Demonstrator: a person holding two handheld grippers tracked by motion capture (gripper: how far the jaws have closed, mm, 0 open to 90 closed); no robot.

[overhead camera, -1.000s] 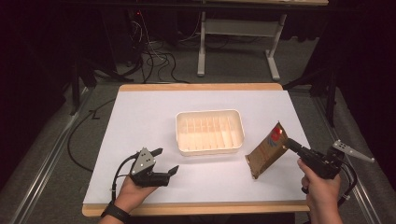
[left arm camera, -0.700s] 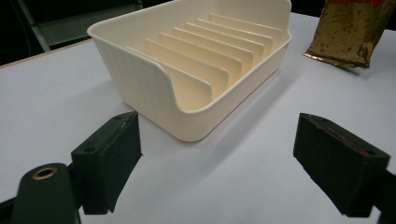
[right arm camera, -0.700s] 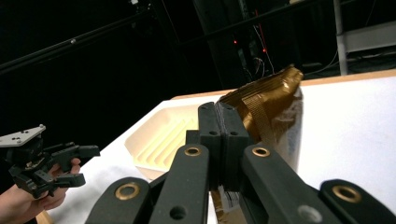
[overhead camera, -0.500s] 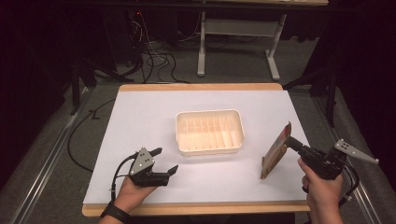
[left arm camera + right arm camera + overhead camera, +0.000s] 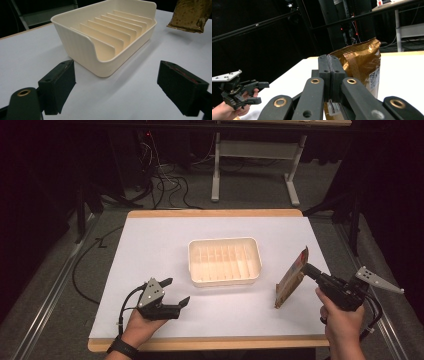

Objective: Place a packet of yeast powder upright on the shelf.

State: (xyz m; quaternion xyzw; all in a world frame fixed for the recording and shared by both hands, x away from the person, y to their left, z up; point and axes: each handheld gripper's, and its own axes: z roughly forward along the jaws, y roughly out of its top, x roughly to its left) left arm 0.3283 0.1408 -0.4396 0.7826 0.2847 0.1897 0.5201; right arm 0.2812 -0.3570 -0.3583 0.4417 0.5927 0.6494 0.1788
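now the right claw [image 5: 307, 268], clamped on the gold packet [image 5: 291, 281], has tipped it upright; the left claw [image 5: 176, 292] stays spread.

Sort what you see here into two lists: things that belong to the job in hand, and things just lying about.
Job in hand:
- gold snack pouch, pinched in the right hand-held gripper
- cream slotted tray
- left hand-held gripper, open, resting on the table

Lying about:
- cables on the floor
- white desk frame behind the table
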